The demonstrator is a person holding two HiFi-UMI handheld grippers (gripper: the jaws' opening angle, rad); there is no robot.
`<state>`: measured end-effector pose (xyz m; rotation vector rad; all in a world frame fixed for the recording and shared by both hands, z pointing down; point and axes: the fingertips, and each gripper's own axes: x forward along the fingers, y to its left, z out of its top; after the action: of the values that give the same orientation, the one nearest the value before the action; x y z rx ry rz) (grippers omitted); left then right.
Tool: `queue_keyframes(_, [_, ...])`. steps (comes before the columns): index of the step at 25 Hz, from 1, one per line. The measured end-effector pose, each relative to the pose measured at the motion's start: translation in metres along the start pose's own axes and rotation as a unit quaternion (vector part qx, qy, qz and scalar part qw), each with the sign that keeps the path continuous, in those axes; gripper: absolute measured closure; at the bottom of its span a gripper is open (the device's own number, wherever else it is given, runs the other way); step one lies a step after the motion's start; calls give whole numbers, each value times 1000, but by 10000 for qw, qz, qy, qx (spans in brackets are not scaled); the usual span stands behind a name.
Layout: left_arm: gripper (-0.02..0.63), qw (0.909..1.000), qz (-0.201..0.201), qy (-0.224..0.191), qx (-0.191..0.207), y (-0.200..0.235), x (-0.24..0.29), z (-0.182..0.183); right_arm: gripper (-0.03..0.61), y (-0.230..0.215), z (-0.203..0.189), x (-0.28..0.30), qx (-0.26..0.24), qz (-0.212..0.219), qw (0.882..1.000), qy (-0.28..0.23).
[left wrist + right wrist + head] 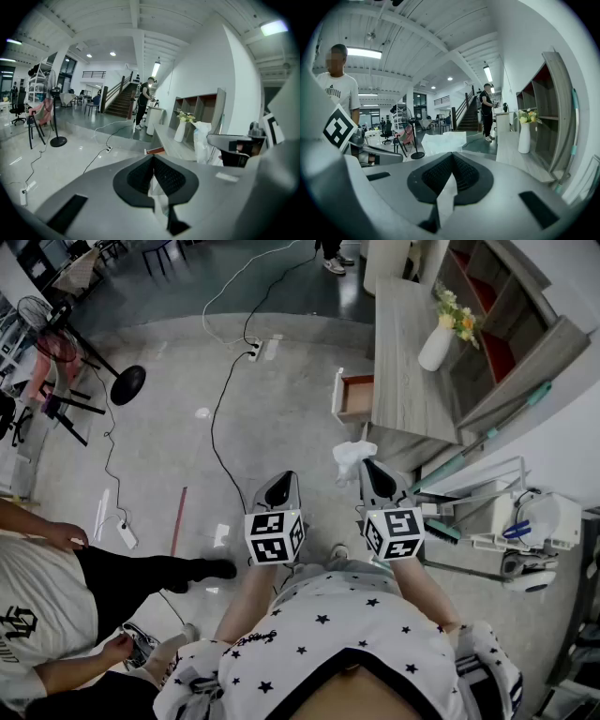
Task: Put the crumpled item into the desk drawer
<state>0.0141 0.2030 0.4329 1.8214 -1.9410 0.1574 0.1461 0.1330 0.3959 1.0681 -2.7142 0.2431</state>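
My right gripper (373, 474) is shut on a crumpled white item (351, 458), held in the air a short way before the desk. In the right gripper view the item (443, 142) sticks up past the closed jaws (451, 155). The grey wooden desk (403, 381) stands ahead, its reddish drawer (355, 397) pulled open toward the left. My left gripper (279, 489) hovers beside the right one, shut with nothing in it. The left gripper view shows its jaws (153, 157) together, the drawer front (155, 150) beyond, and the white item (202, 139) at the right.
A white vase of flowers (437, 346) stands on the desk, backed by a shelf unit (511, 329). Cables and a power strip (254, 353) lie on the floor, with a fan base (127, 384) to the left. A person (42, 601) crouches at lower left. A cart (525, 531) sits at right.
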Motion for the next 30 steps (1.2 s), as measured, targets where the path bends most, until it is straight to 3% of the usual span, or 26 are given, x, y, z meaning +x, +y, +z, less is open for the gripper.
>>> queue_keyframes(10, [601,9997,141,-154,-88,-13,-8,-3,584,-1,-1,-13,-67,214,9997,-55])
queue_keyframes(30, [601,9984,440,-223,-265,-48,28,-6,584,-54,-3,6,-129,599,9981,-4])
